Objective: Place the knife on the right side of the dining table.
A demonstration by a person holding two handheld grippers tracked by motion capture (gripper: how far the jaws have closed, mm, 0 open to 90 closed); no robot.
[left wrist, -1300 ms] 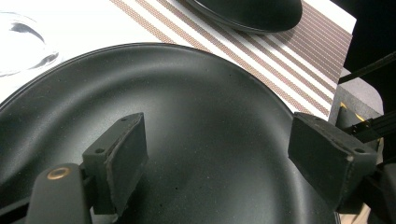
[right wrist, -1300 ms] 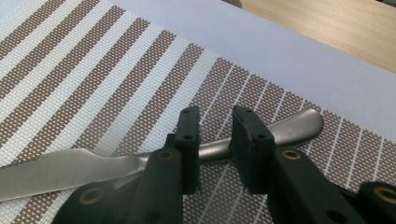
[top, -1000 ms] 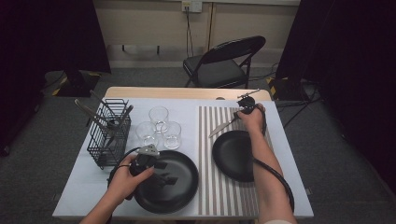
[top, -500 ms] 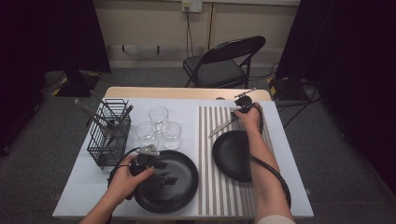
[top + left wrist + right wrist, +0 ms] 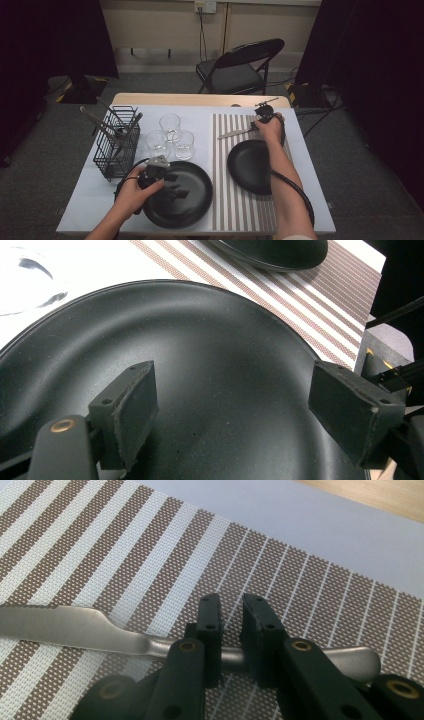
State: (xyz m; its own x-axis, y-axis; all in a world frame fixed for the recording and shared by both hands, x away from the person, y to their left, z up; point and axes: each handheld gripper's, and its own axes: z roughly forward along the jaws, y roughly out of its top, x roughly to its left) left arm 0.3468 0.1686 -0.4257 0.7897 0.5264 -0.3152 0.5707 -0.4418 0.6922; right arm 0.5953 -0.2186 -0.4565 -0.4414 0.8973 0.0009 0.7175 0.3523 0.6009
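knife [image 5: 85,628] lies on the striped placemat [image 5: 150,545], and the right hand-held gripper [image 5: 231,612] is pinching it at the narrow neck between blade and handle. in the right gripper view its two black jaws stand nearly together with the metal neck passing between them; they have just been closing a little more on the knife. the blade points to the left in that view and the rounded end of the handle shows at the right behind the jaws. in the high view the knife [image 5: 234,133] is at the far part of the placemat [image 5: 245,210], beyond the smaller black plate [image 5: 247,167] that sits on the stripes, and the right hand-held gripper [image 5: 256,124] is at its right end.

left hand-held gripper [image 5: 179,185] hovers over the larger black plate [image 5: 197,197], which is on the white table [image 5: 85,200] just beside the placemat. in the left gripper view the jaws are spread wide apart above the plate [image 5: 210,365] with nothing between them.

three clear glasses [image 5: 170,135] stand together behind the larger plate, and a black wire basket [image 5: 117,147] with utensils is at the left of them. a folding chair [image 5: 240,67] is behind the table.
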